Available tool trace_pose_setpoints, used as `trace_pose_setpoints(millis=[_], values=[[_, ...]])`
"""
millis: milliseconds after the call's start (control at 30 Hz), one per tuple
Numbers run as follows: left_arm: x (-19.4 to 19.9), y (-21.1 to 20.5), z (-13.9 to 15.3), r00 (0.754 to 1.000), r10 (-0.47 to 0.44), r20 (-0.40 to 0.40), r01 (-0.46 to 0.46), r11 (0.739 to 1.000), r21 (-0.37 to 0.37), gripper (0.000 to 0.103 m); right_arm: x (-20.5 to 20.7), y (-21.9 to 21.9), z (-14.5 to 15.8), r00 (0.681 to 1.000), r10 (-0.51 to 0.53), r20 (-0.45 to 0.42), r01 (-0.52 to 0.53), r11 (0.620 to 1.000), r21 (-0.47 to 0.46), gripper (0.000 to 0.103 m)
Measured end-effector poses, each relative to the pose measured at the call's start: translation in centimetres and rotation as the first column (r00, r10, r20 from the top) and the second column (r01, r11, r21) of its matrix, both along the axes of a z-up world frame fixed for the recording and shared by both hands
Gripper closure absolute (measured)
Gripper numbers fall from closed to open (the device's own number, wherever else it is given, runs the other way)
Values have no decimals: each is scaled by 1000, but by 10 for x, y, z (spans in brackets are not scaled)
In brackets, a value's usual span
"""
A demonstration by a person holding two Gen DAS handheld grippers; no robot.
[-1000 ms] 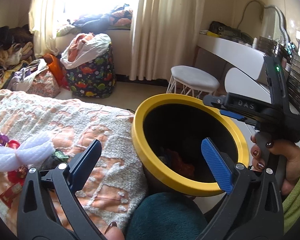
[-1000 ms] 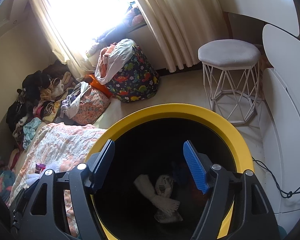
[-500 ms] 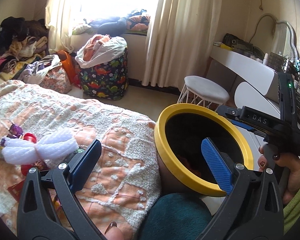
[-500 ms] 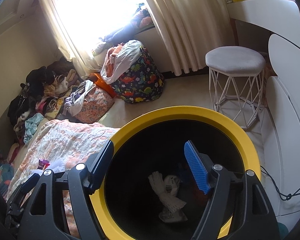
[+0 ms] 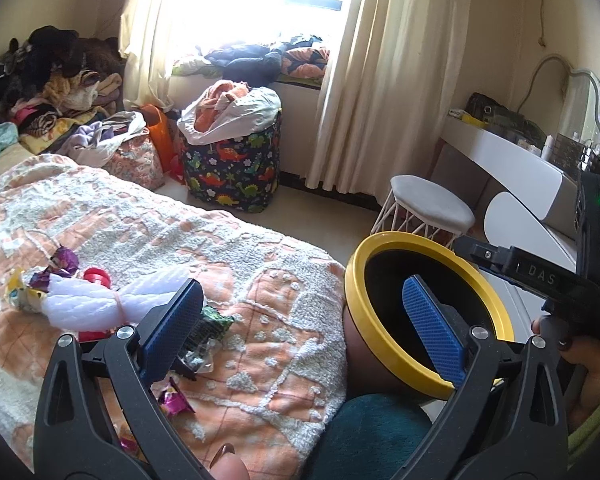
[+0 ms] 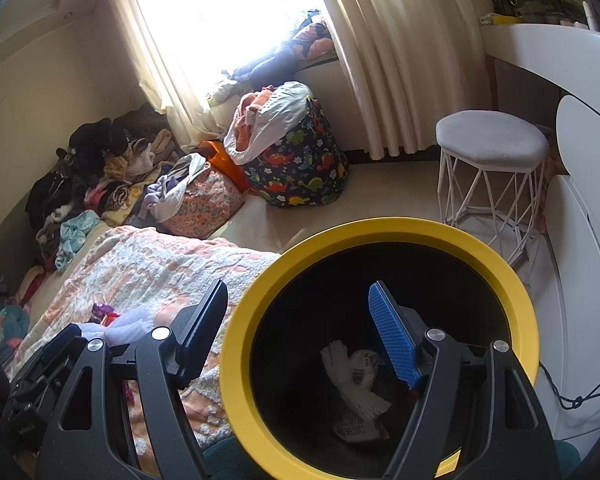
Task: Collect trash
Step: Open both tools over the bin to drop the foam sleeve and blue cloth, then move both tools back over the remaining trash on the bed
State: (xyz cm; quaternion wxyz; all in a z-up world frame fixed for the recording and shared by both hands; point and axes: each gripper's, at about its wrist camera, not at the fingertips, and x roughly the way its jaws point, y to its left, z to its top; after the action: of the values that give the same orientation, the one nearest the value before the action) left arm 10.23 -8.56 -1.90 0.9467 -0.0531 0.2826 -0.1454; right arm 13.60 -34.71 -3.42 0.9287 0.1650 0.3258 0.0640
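Left gripper (image 5: 300, 328) swung off bin (image 5: 388, 240) — toward wrappers (image 5: 196, 336) (fingers apart).

We find the yellow-rimmed bin (image 6: 380, 240) mouth wide and unblocked, white foam netting (image 6: 356, 380) lying low inside. On the bed (image 5: 260, 280), at nine o'clock from the bin, wrappers (image 5: 204, 340) and a foam bundle (image 5: 100, 304) crowd the blanket; toward twelve o'clock it lies bare.
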Motion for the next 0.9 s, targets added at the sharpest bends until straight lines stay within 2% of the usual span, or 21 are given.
trace_pose_setpoints(millis=[167, 467, 900], values=[[-1, 13, 4, 1000, 26, 7, -26, 1000, -13, 11, -4, 9, 5, 1000, 16, 8, -16, 1000, -6, 27], [-4, 31, 9, 998, 68, 18, -67, 997, -30, 11, -11, 26, 12, 998, 58, 17, -58, 998, -1, 27], [-8, 60, 14, 990, 139, 27, -137, 989, -56, 11, -22, 78, 19, 982, 188, 18, -188, 982, -14, 26]])
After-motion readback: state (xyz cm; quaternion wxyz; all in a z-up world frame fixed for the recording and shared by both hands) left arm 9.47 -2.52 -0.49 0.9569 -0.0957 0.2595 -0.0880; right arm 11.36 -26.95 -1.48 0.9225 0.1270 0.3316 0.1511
